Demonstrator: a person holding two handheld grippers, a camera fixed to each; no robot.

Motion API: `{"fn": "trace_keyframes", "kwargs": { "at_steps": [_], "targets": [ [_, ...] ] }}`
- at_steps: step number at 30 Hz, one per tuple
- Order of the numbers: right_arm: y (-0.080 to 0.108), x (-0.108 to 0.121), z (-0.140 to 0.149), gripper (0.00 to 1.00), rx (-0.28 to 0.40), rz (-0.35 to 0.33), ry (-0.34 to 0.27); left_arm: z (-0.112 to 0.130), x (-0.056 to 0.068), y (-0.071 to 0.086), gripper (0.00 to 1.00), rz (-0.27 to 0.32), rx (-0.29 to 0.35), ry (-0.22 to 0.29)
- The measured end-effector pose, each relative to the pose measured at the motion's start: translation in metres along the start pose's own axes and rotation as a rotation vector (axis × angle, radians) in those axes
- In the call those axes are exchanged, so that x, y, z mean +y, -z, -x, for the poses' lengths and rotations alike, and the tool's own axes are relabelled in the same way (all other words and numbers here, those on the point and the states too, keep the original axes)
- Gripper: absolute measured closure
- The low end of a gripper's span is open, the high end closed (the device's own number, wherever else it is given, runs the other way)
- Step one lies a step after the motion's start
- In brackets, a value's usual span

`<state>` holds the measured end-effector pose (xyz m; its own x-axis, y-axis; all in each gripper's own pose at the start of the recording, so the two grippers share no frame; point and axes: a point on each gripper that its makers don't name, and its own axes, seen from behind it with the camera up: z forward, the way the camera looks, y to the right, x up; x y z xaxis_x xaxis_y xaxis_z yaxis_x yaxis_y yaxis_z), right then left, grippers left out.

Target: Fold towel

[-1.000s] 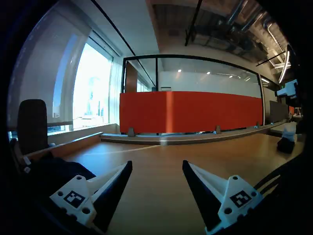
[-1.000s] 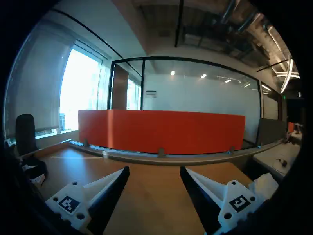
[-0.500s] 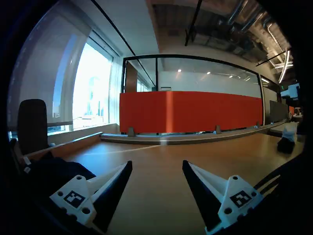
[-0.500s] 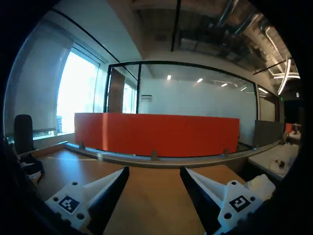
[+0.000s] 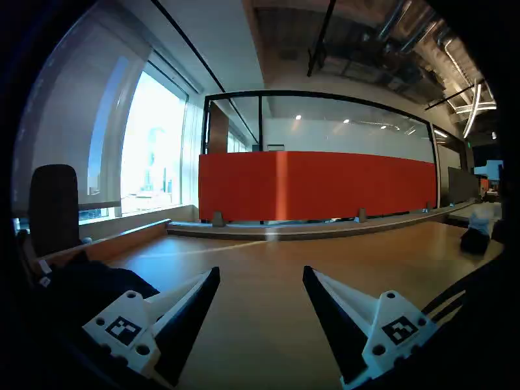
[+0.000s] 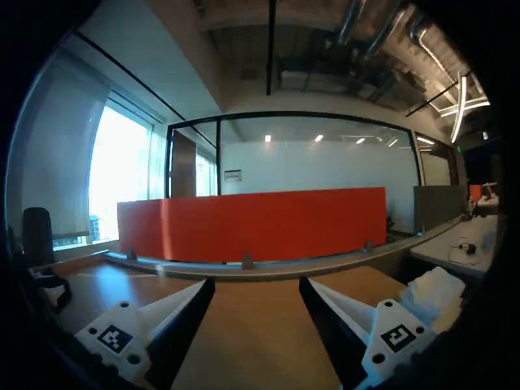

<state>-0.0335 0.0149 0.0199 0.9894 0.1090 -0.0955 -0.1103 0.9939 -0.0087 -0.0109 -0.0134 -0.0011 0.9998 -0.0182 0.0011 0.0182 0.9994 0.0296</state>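
Observation:
My left gripper [image 5: 260, 276] is open and level over a bare wooden table [image 5: 273, 312], with nothing between its fingers. A dark cloth-like heap [image 5: 88, 289] lies just left of its left finger. My right gripper [image 6: 257, 286] is open too, above the same kind of wooden top [image 6: 260, 325]. A white crumpled towel [image 6: 432, 292] lies close to the outer side of its right finger, partly hidden behind it. In the left gripper view a small white bundle [image 5: 482, 221] rests on a dark object [image 5: 474, 242] at the far right.
An orange partition [image 5: 318, 185] on a grey rail closes off the far edge of the table. A black chair back [image 5: 53, 205] stands at the left by the windows. Another desk [image 6: 465, 244] with small items is at the right.
The right gripper's view has shifted: the partition sits lower and further left, more ceiling shows, and the white towel looms larger. The left gripper has stayed put. Both stay open.

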Motion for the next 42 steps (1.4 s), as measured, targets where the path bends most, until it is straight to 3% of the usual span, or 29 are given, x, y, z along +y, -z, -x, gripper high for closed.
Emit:
{"fn": "trace_keyframes", "kwargs": {
  "at_steps": [20, 32, 42],
  "targets": [
    [0.009, 0.032, 0.072, 0.00, -0.001, 0.037, -0.047, 0.000, 0.000, 0.000, 0.05, 0.000, 0.000, 0.000],
    [0.009, 0.039, 0.091, 0.01, -0.023, 0.065, -0.082, 0.000, 0.000, 0.000, 0.05, 0.000, 0.000, 0.000],
    [0.012, 0.035, 0.100, 0.01, -0.024, 0.052, -0.046, 0.000, 0.001, 0.000, 0.05, 0.000, 0.000, 0.000]
  ]
}}
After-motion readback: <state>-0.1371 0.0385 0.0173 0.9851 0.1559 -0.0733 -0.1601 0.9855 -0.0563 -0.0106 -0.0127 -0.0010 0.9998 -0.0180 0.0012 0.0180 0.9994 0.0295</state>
